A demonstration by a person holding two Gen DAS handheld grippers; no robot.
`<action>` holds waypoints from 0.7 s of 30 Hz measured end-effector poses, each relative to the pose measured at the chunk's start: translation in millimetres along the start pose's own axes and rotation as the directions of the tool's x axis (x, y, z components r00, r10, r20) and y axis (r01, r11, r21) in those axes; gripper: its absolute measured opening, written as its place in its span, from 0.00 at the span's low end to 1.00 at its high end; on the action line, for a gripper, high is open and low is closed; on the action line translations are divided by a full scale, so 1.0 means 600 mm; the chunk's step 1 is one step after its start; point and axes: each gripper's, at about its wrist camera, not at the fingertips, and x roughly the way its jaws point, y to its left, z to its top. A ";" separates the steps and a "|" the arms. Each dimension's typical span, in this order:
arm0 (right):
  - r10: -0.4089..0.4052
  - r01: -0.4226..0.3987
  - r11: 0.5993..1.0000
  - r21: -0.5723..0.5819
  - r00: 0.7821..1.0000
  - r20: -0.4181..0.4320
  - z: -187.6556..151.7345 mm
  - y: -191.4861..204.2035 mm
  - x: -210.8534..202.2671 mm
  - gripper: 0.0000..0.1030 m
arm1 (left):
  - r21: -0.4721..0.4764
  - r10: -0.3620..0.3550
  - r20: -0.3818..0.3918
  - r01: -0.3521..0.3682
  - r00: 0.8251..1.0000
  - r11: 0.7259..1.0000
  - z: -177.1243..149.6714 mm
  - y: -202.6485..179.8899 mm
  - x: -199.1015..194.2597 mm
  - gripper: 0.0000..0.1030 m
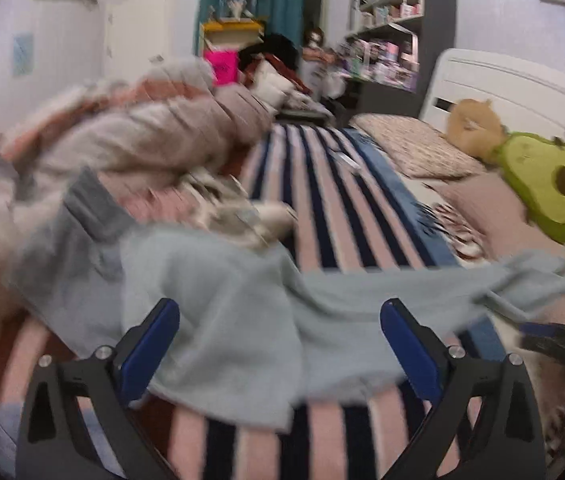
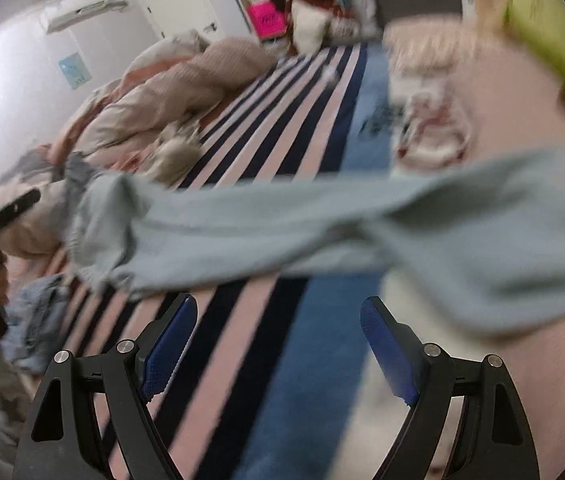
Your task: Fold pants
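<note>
The pale grey-blue pants (image 1: 242, 320) lie stretched across the striped bedspread (image 1: 322, 208), running from the lower left of the left wrist view out to its right edge, where a leg thins to a strip; everything is smeared with blur. In the right wrist view the same pants (image 2: 282, 224) cross the middle of the frame as a long band, bunched at the left end and broadest at the right. The left claw (image 1: 280, 344) has its blue pads wide apart at the bottom of the frame, with the cloth lying between and under them; neither pad presses on it as far as I can see. The right claw (image 2: 278, 344) is likewise spread, its pads just below the band of cloth and clear of it, with only bedspread showing between them. Up and left of the pants sits a rumpled beige duvet (image 1: 134, 136). On the right side of the bed rests a green avocado-shaped cushion (image 1: 550, 184) with a tan plush toy (image 1: 474, 124) touching it from behind, both before a white headboard (image 1: 522, 88). Shelves (image 1: 394, 20) stand beyond the bed at the top of the frame.
</note>
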 end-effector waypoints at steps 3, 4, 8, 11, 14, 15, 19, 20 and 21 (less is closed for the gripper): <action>-0.004 0.003 0.998 0.055 1.000 0.016 -0.014 -0.006 0.032 0.79 | -0.075 -0.092 -0.081 0.086 0.992 0.993 -0.056 -0.002 0.019 0.97; 0.007 -0.009 0.996 0.084 1.000 0.023 -0.015 -0.009 0.043 0.79 | -0.102 -0.115 -0.108 0.104 0.988 0.989 -0.074 -0.002 0.032 0.97; -0.012 0.006 0.990 0.140 0.999 0.037 -0.007 -0.021 0.065 0.79 | -0.235 -0.175 -0.199 0.126 0.964 0.964 -0.137 0.004 0.090 0.96; -0.018 0.009 0.981 0.192 0.999 0.047 0.000 -0.035 0.083 0.79 | -0.302 -0.226 -0.243 0.147 0.943 0.942 -0.164 0.003 0.133 0.96; -0.026 0.014 0.976 0.219 0.998 0.056 0.009 -0.045 0.104 0.79 | -0.354 -0.235 -0.238 0.141 0.943 0.925 -0.172 0.005 0.167 0.96; -0.035 0.020 0.976 0.217 0.997 0.066 0.013 -0.045 0.109 0.79 | -0.361 -0.219 -0.220 0.129 0.951 0.924 -0.168 0.008 0.175 0.96; -0.083 0.064 0.978 0.200 0.992 0.090 0.037 -0.041 0.131 0.79 | -0.416 -0.164 -0.157 0.086 0.974 0.905 -0.146 0.026 0.208 0.96; -0.096 0.076 0.978 0.197 0.991 0.096 0.044 -0.041 0.137 0.77 | -0.405 -0.127 -0.147 0.058 0.981 0.913 -0.139 0.028 0.218 0.95; -0.113 0.091 0.977 0.192 0.988 0.106 0.051 -0.040 0.143 0.75 | -0.398 -0.092 -0.144 0.027 0.985 0.917 -0.133 0.031 0.226 0.90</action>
